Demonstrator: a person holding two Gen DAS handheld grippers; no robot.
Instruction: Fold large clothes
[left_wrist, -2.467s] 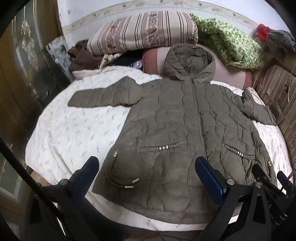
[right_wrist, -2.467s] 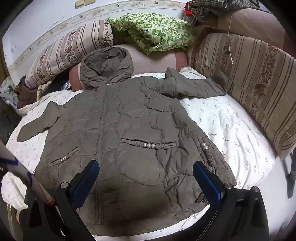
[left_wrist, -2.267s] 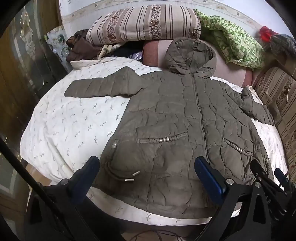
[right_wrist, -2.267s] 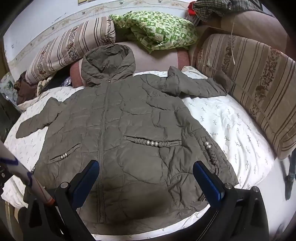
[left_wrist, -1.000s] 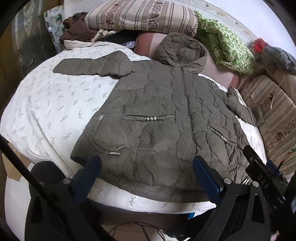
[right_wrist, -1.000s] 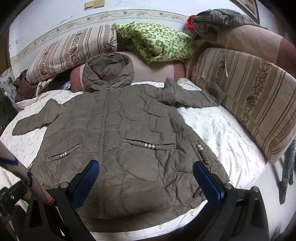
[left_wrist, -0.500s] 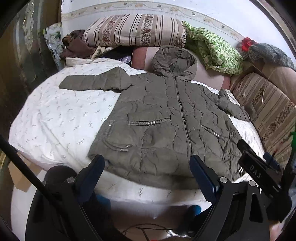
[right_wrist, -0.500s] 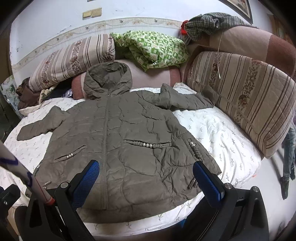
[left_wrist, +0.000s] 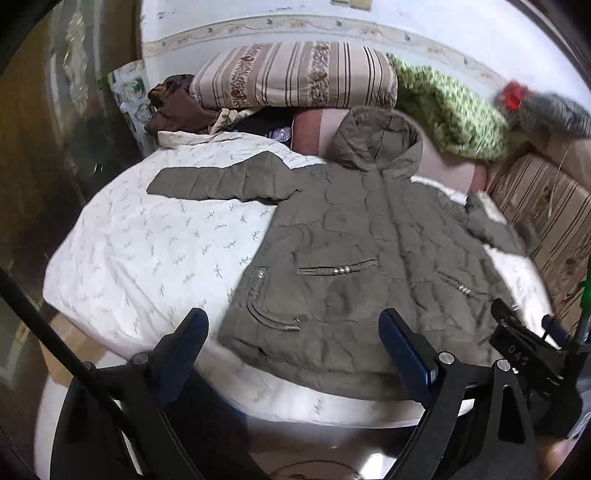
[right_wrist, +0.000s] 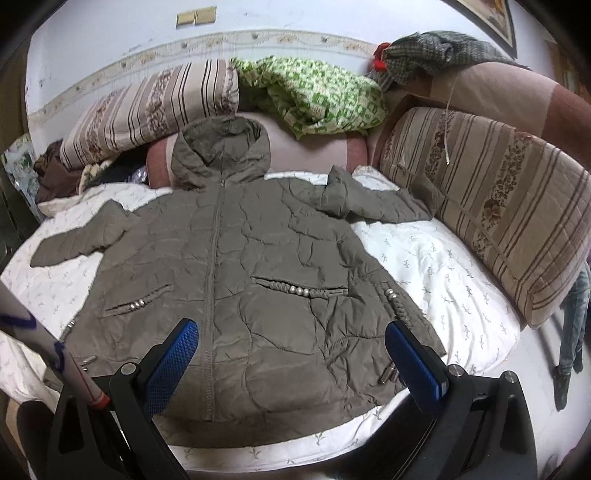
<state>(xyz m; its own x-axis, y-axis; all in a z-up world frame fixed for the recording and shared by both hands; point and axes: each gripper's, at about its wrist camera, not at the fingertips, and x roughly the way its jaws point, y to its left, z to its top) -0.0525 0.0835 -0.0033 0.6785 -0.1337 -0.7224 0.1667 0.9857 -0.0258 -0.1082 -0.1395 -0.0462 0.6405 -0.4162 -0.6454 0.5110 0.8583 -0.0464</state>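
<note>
Olive coat flat on bed, hood toward pillows, left tool and right tool above its hem, both apart, empty

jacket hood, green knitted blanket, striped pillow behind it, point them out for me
jacket hood (right_wrist: 221, 155): right wrist view, on the quilted front of the hood.
green knitted blanket (right_wrist: 314, 96): right wrist view, on the middle of the heap.
striped pillow (left_wrist: 295, 74): left wrist view, on its front face.

I see an olive quilted hooded coat lying face up and zipped on the bed, unfolded, hood toward the head end, hem at the near edge, both sleeves spread toward the bed's sides, pearl-trimmed pockets showing.
</note>
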